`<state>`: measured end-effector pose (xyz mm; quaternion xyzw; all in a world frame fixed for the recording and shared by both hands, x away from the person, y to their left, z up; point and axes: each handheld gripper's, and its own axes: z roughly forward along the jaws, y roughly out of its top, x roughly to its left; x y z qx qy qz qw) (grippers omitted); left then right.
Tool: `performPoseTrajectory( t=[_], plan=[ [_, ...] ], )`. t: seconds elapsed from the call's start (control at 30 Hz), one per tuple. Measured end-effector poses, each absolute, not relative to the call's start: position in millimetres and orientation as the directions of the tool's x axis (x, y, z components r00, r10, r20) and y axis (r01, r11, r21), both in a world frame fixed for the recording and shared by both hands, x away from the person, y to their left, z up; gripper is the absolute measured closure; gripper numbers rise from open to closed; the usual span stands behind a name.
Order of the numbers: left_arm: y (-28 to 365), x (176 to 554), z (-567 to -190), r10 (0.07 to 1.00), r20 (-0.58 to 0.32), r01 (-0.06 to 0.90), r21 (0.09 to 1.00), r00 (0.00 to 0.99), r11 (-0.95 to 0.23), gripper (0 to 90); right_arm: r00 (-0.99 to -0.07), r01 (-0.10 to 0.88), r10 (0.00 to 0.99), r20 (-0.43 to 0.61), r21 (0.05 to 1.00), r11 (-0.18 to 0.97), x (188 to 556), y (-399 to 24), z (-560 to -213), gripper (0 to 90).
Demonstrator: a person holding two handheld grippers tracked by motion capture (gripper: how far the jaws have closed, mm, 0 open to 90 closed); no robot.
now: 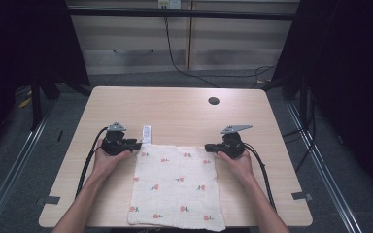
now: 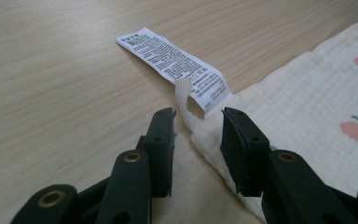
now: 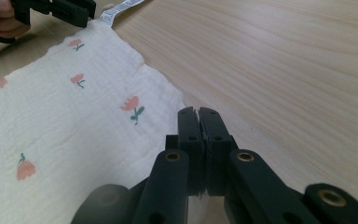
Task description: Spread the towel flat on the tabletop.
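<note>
A cream cloth [image 1: 175, 189] printed with small pink flowers lies flat on the wooden table [image 1: 175, 107], reaching its near edge. A white care label [image 1: 146, 133] sticks out from its far left corner. My left gripper [image 1: 138, 144] is at that corner. In the left gripper view the gripper [image 2: 198, 116] is open, with the cloth's corner [image 2: 205, 140] and the label's [image 2: 177, 60] loop between the jaws, untouched by the pads. My right gripper [image 1: 207, 146] is at the far right corner. In its own view it [image 3: 198, 112] is shut on the cloth's [image 3: 74, 121] edge.
A dark round hole [image 1: 213, 101] sits in the tabletop at the far right. Grey tape marks [image 1: 52, 199] [image 1: 302, 196] lie near the two front corners. Cables trail from both grippers back along the forearms. Bare wood lies beyond the cloth.
</note>
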<state>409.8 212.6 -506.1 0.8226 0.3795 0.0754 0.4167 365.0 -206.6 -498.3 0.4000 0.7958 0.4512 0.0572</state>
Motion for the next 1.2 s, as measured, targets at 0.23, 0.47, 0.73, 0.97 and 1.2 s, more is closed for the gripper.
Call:
performPoseTrajectory(
  t=[0.23,0.47,0.73,0.97,1.2],
  plan=[
    [209.0,409.3,-509.0,0.671,-0.190,0.552,0.743,0.716,-0.378,63.7,-0.674,0.587,0.685,0.277,0.763,0.269,365.6,-207.3,-498.6,88.4],
    [199.8,401.9,-508.5,0.640,-0.145,0.509,0.745,0.755,-0.431,73.4,-0.677,0.588,0.680,0.282,0.764,0.268,366.1,-209.9,-497.8,88.1],
    [198.1,400.2,-508.1,0.649,-0.155,0.523,0.739,0.745,-0.424,84.1,-0.673,0.582,0.683,0.283,0.773,0.254,365.3,-212.1,-494.1,88.5],
    [203.4,398.7,-497.5,0.646,-0.187,0.523,0.764,0.740,-0.378,84.6,-0.670,0.579,0.685,0.284,0.778,0.243,365.2,-213.6,-491.3,88.5],
    [202.4,394.9,-487.0,0.629,-0.195,0.501,0.788,0.753,-0.356,84.4,-0.673,0.561,0.685,0.279,0.796,0.227,363.1,-216.1,-483.5,88.6]
  ],
)
